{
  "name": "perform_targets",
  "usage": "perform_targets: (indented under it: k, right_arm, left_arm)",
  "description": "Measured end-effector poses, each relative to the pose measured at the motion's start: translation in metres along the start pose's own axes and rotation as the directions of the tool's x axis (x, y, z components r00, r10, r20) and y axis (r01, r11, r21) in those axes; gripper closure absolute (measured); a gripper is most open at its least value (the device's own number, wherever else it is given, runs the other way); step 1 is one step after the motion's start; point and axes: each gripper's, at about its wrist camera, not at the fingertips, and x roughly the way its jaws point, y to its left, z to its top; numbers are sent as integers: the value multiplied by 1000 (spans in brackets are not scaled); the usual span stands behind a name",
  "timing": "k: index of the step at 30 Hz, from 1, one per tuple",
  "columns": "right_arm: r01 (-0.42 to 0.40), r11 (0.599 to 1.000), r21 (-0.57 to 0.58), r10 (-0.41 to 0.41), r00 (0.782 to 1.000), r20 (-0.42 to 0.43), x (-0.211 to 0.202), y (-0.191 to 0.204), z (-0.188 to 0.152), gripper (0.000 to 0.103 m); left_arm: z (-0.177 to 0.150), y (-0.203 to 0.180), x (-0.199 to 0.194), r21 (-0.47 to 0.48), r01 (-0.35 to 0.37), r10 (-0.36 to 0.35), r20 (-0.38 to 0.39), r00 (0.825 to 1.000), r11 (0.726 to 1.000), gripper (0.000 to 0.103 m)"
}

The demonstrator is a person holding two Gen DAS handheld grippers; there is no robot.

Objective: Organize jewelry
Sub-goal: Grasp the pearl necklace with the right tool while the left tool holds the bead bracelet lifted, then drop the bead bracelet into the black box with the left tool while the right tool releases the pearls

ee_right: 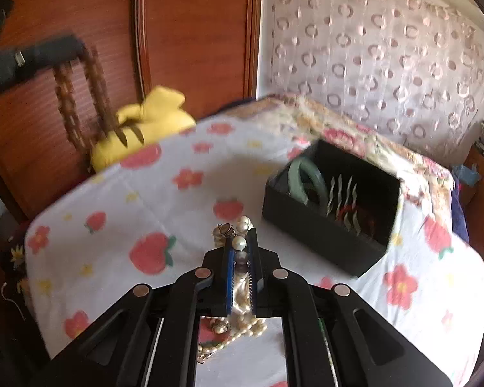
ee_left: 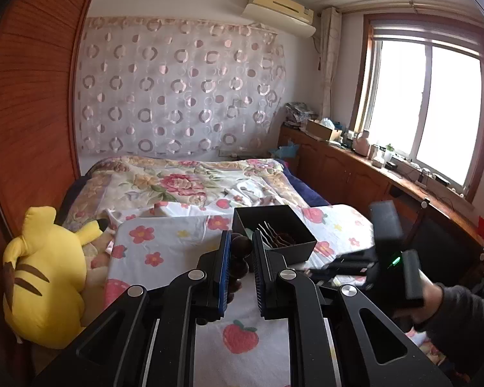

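Note:
My left gripper (ee_left: 241, 237) is shut on a dark brown bead bracelet (ee_left: 240, 251) and holds it above the table, just left of the black box (ee_left: 301, 248). From the right wrist view the left gripper (ee_right: 77, 46) is high at upper left with the brown bead strand (ee_right: 95, 96) hanging down. My right gripper (ee_right: 241, 238) is shut on a white pearl necklace (ee_right: 240, 243), whose strands trail below onto the cloth. The black box (ee_right: 322, 232) holds a green bangle (ee_right: 306, 179), silver wavy hairpins (ee_right: 345, 200) and something red.
A table with a strawberry-and-flower cloth (ee_right: 119, 213) stands against a floral bed (ee_left: 184, 180). A yellow plush toy (ee_left: 45, 274) sits at the table's left by a wooden wardrobe (ee_left: 32, 96). A counter with clutter (ee_left: 355, 142) runs under the window.

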Motion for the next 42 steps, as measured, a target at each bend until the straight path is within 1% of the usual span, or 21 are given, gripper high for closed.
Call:
perform_targets:
  k: [7,13,17,18,22,28,30,31,32,35,42]
  right_arm:
    - [36,999,-33,-33,995,91,-45,-12,37,95]
    - [85,995,-57,-77,989,129,-67,-24,64,95]
    - [129,989,-67,-120,985,123,-64,-35,81,95]
    - [140,988,-66,-131,984,119,-61,-39,84,95]
    - [173,984,-45,-169,982,81,-40,-57,93,94]
    - [196,981,3,-196,980,-20,-3,-80,86,93]
    - [194,981,18,-193,980,-46,6,-84,78,87]
    - [192,981,22,-191,980,-54,9,-84,74,79]
    - [188,982,28,-186,981,-62,11,-86,69,69]
    - [188,981,50,-185,981,-65,10,-90,59,68]
    - [196,978,77,-191,979,-68,-11,-101,32,68]
  left_arm:
    - [1,-4,10,12,6,-6,-9,1000,1000,91]
    - [10,-9,22,33,7,-6,-18,1000,999,91]
    - [19,-7,32,36,2,-2,-21,1000,999,91]
    - [16,-8,29,36,4,-3,-20,1000,999,91]
    - [21,-8,36,30,11,-10,-25,1000,999,91]
    - [34,-12,58,43,5,-4,-39,999,999,91]
    - [38,-14,69,44,8,-6,-49,999,999,91]
    - [40,-15,73,43,10,-8,-54,999,999,91]
    - [40,-16,77,43,12,-10,-58,998,999,91]
    - [43,-21,94,49,20,-16,-78,997,999,91]
    - [52,-42,133,71,41,-33,-107,994,997,91]
